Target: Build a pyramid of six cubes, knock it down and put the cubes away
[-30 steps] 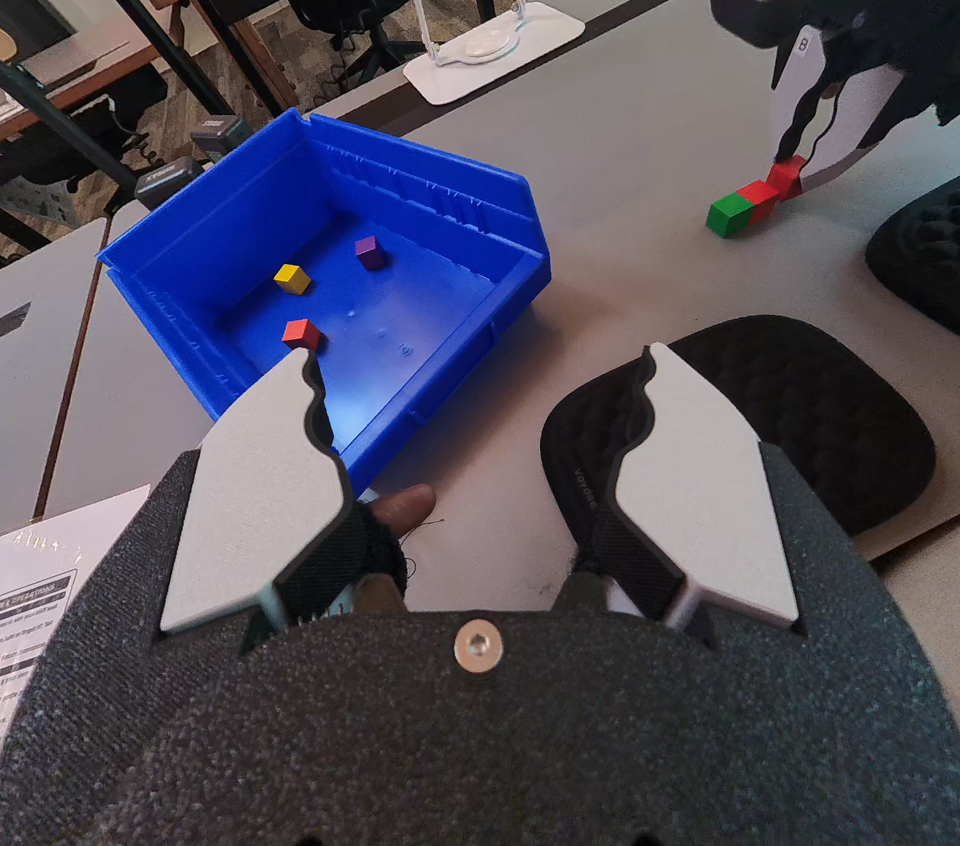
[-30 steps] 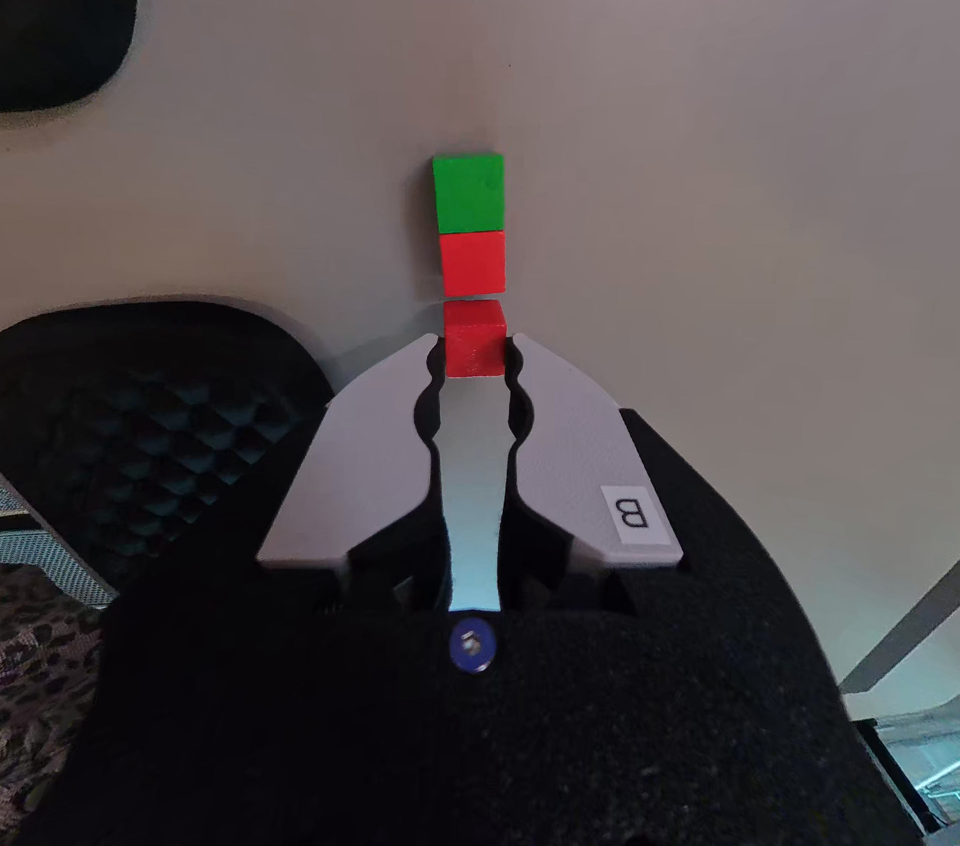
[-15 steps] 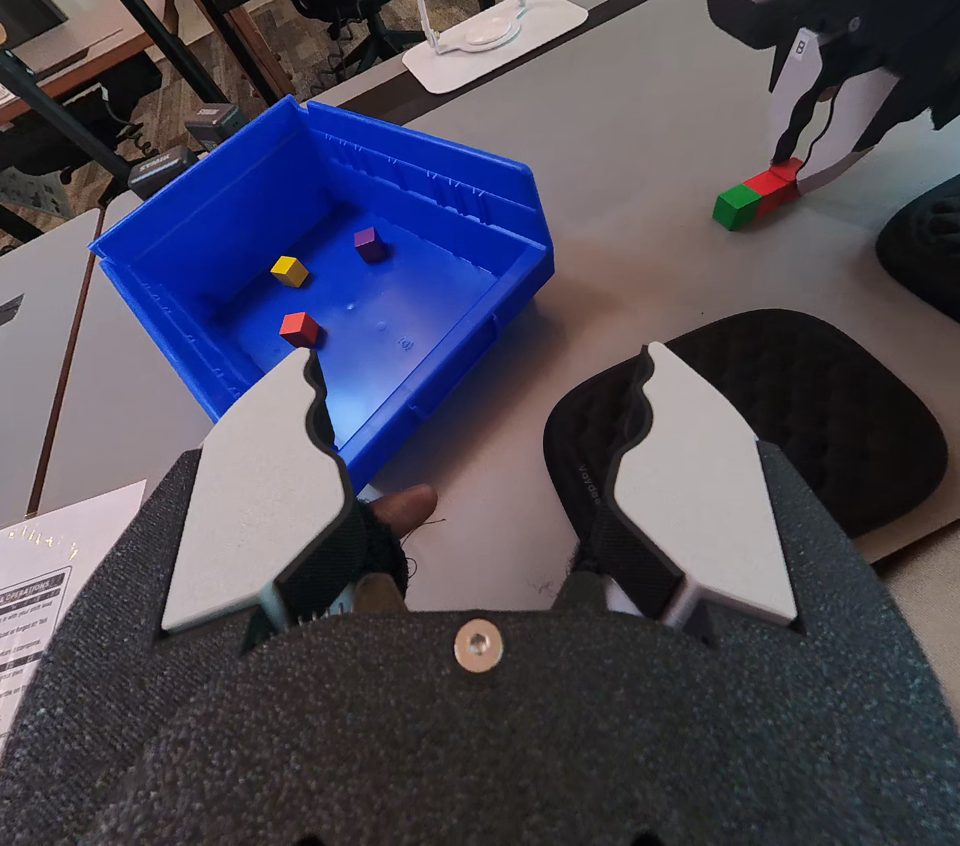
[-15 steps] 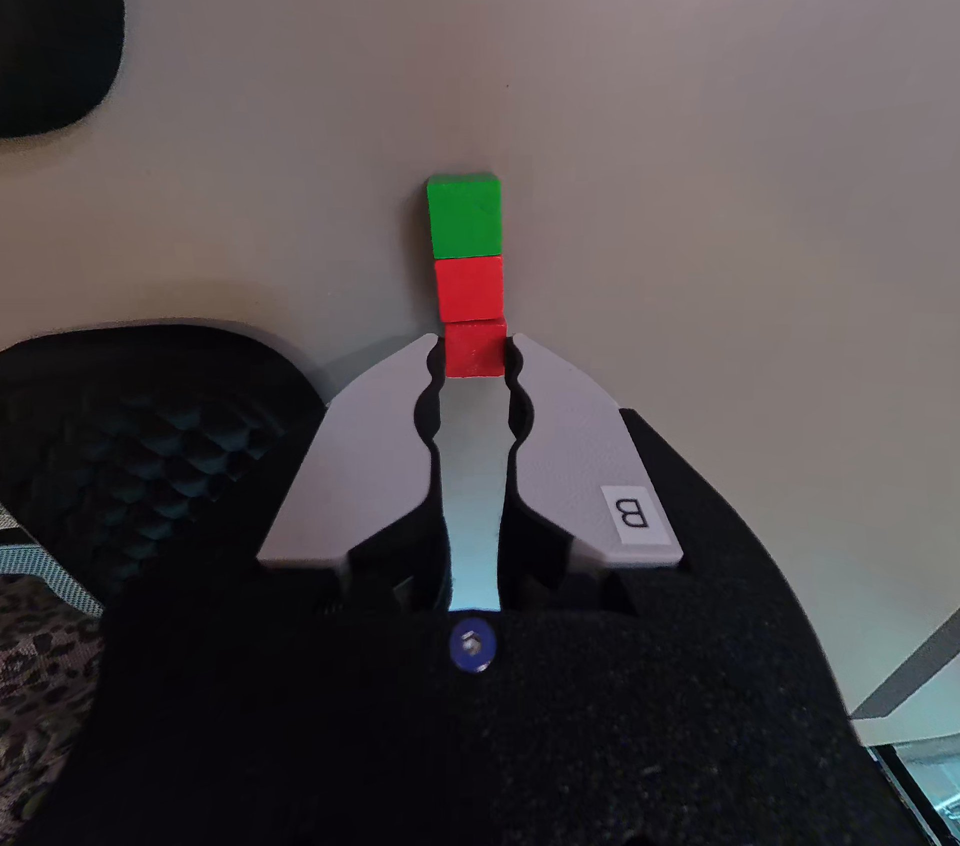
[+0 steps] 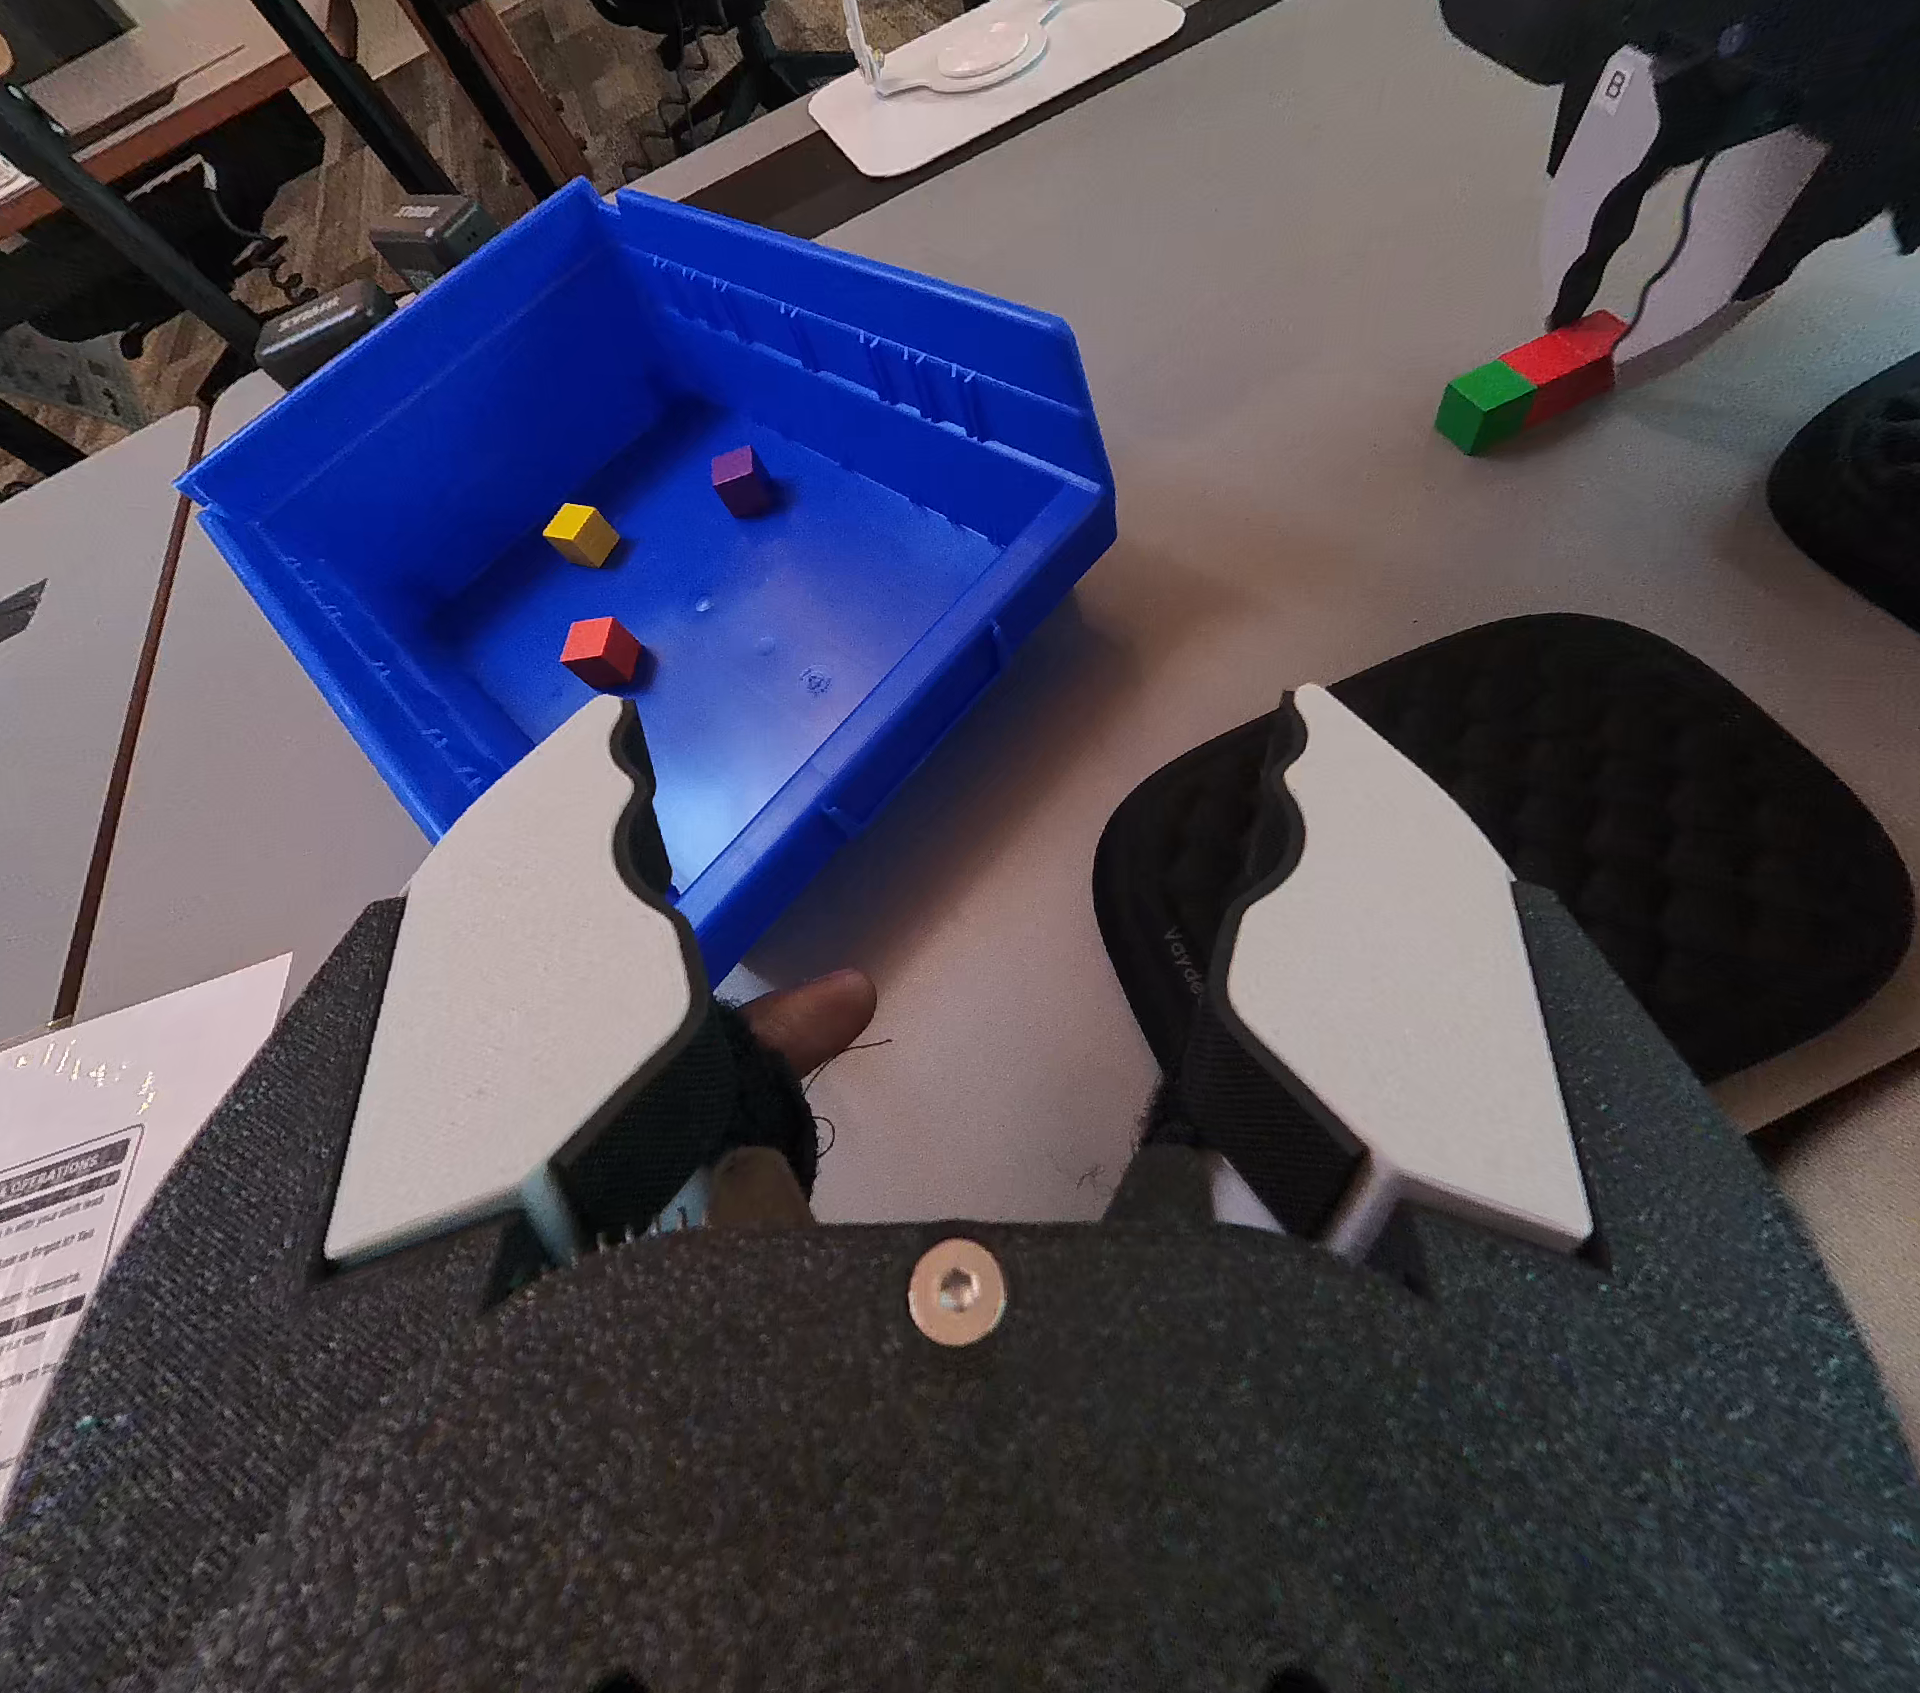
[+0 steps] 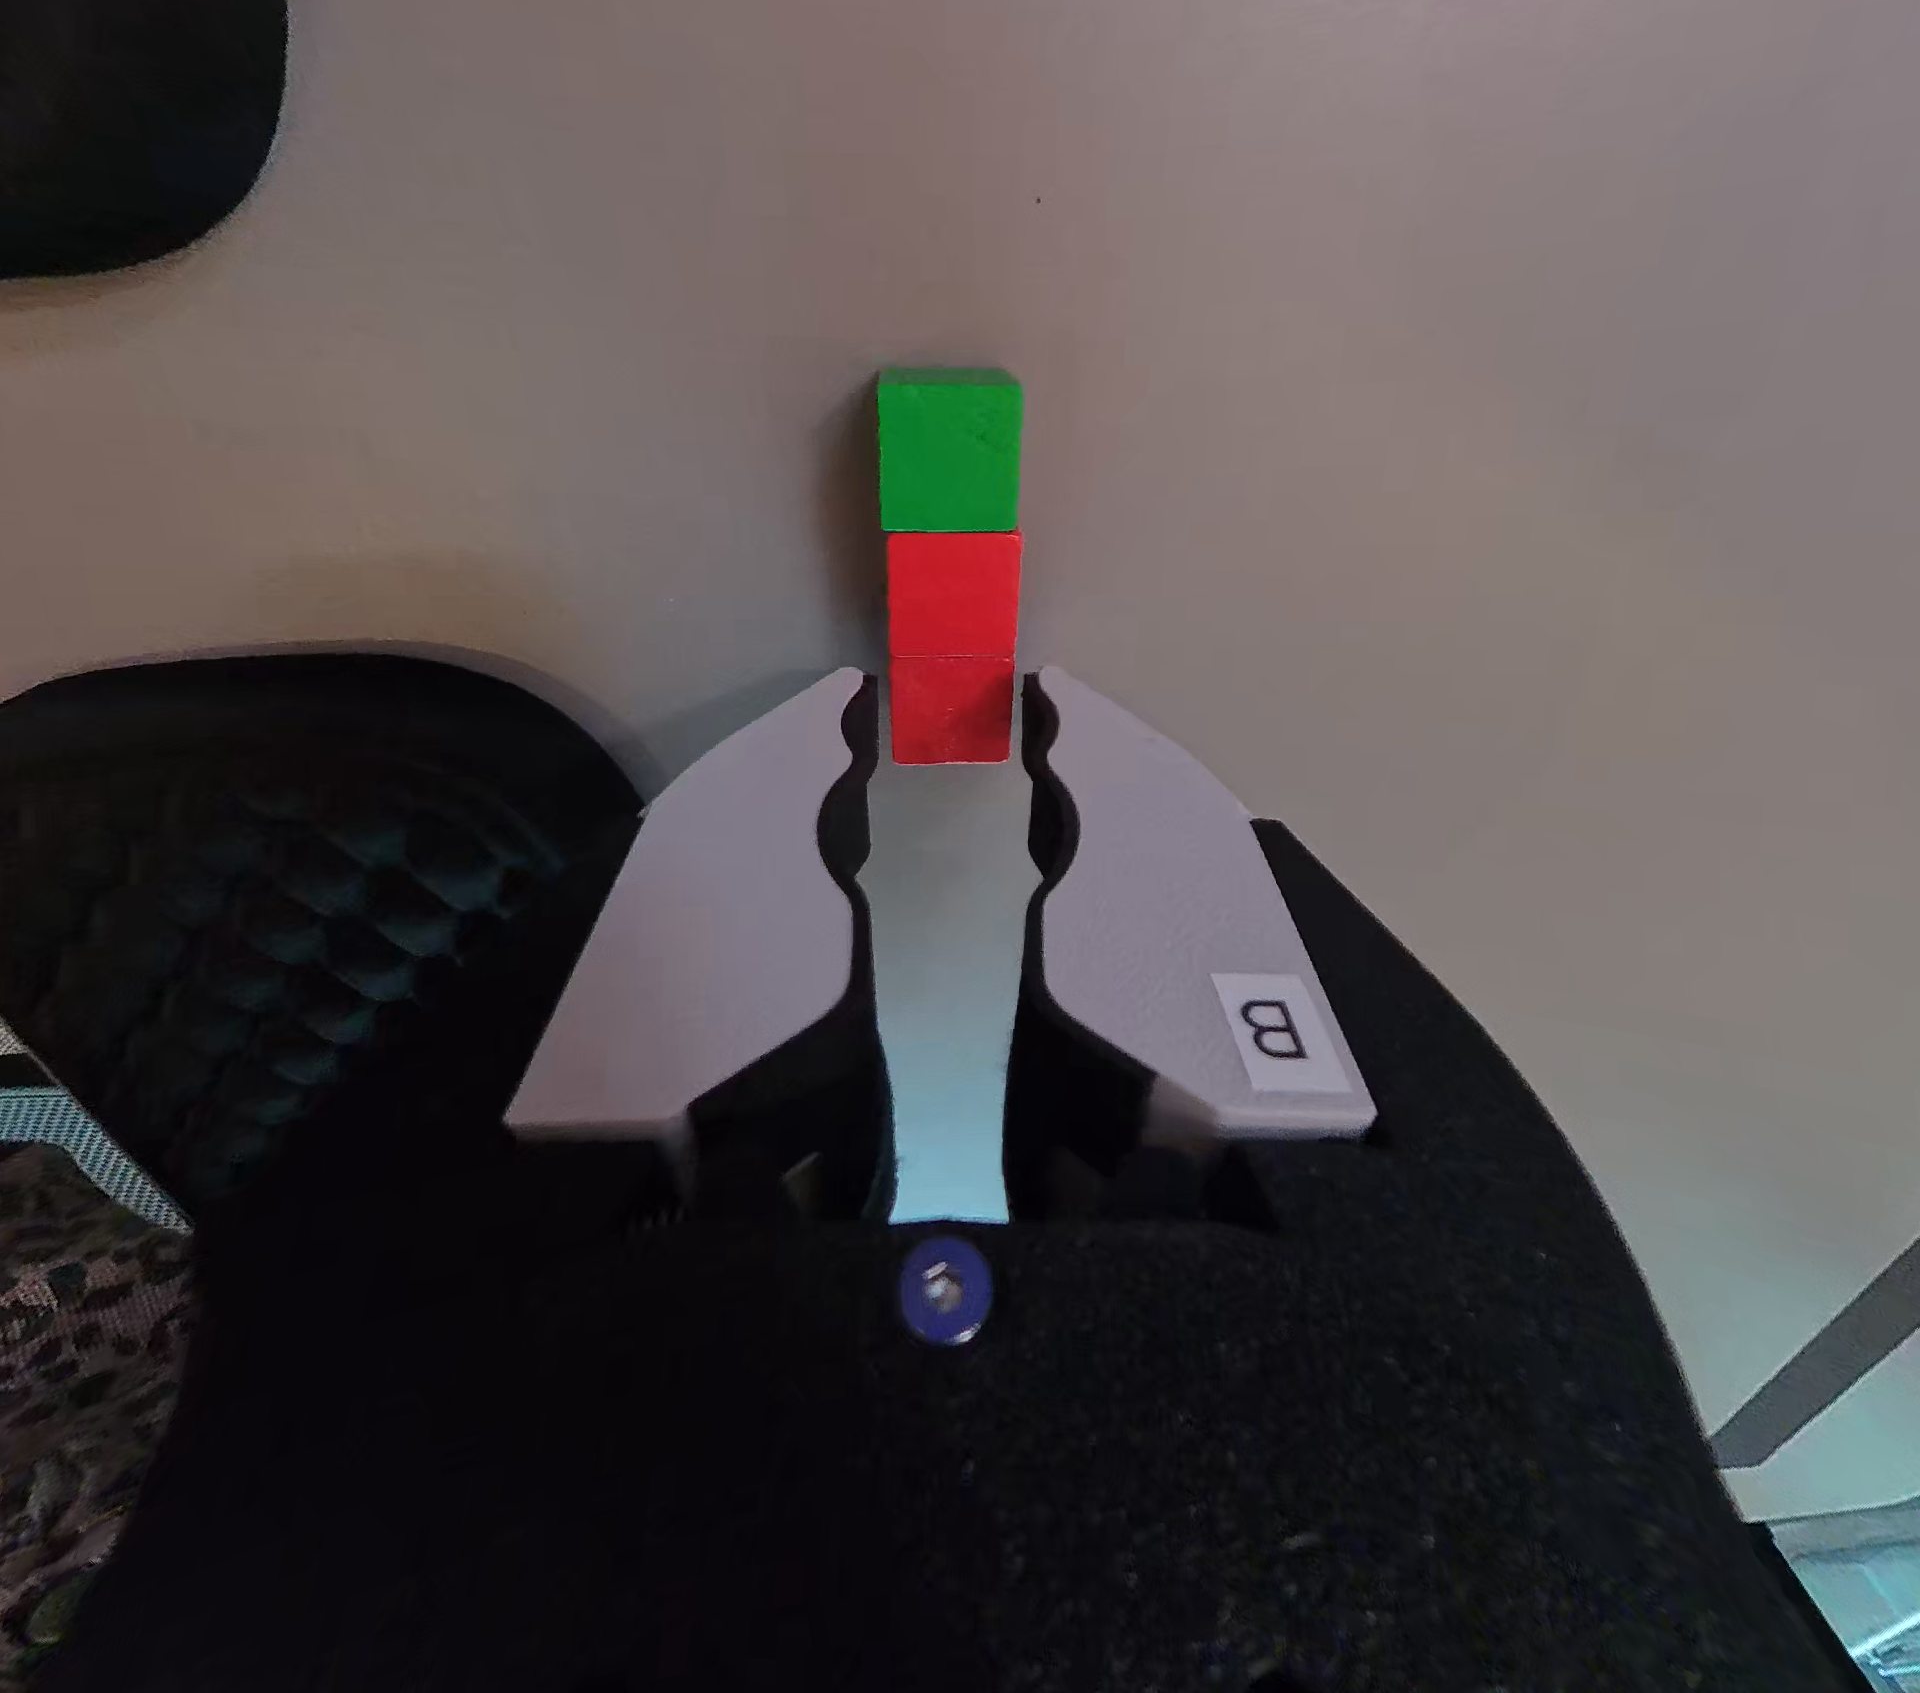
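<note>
i'm easing the right gripper (image 6: 945, 687) fingers slightly apart around the near red cube (image 6: 951, 708), third in the row on the surface (image 6: 1455, 293); it's light, stiff, best pinched on flat sides. left gripper (image 5: 956, 729) is hanging wide open, empty.

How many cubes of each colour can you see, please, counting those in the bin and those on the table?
Red cubes: 3, one in the blue bin and two on the table
Green cube: 1
Yellow cube: 1
Purple cube: 1
Total: 6
</note>
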`<state>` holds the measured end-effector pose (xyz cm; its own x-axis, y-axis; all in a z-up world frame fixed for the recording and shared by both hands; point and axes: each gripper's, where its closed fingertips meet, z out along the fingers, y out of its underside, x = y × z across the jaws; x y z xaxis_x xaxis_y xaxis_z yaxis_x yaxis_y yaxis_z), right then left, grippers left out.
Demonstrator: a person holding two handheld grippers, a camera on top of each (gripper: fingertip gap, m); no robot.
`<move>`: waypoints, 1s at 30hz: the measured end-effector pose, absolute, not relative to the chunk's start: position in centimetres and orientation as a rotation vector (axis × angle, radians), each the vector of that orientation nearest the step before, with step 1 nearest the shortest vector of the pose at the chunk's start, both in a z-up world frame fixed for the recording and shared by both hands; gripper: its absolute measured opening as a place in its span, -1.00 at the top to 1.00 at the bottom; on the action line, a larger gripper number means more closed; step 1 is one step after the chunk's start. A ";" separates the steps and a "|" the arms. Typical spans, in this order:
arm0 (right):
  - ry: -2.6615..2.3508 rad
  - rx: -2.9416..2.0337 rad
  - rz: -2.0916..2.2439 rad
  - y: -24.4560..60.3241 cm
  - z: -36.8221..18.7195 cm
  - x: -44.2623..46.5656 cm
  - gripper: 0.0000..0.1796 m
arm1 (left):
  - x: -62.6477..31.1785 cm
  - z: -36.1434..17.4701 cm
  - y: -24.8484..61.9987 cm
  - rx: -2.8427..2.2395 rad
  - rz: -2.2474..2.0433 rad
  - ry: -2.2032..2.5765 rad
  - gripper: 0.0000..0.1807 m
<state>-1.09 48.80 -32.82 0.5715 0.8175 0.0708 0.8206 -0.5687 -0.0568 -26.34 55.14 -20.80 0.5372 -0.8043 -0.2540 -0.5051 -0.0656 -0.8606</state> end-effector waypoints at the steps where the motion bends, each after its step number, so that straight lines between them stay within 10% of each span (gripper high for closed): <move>1: -1.415 -2.718 -0.054 48.7 -32.8 -1.1 0.69 | -26.4 -20.8 55.2 -1.724 -0.355 1.103 -0.22; 16: -1.360 -2.335 0.152 59.3 -19.5 -16.6 0.62 | -27.1 -20.7 55.4 -1.718 -0.371 1.076 -0.21; 30: -1.262 -2.803 -0.171 76.7 -29.8 -18.9 0.55 | -31.3 -21.7 55.6 -1.800 -0.351 0.934 -0.20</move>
<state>-18.89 76.74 -29.85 0.6583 0.7420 0.1269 0.7489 -0.6626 -0.0113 -31.33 55.62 -21.67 0.6551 -0.7334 -0.1816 -0.4319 -0.1663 -0.8865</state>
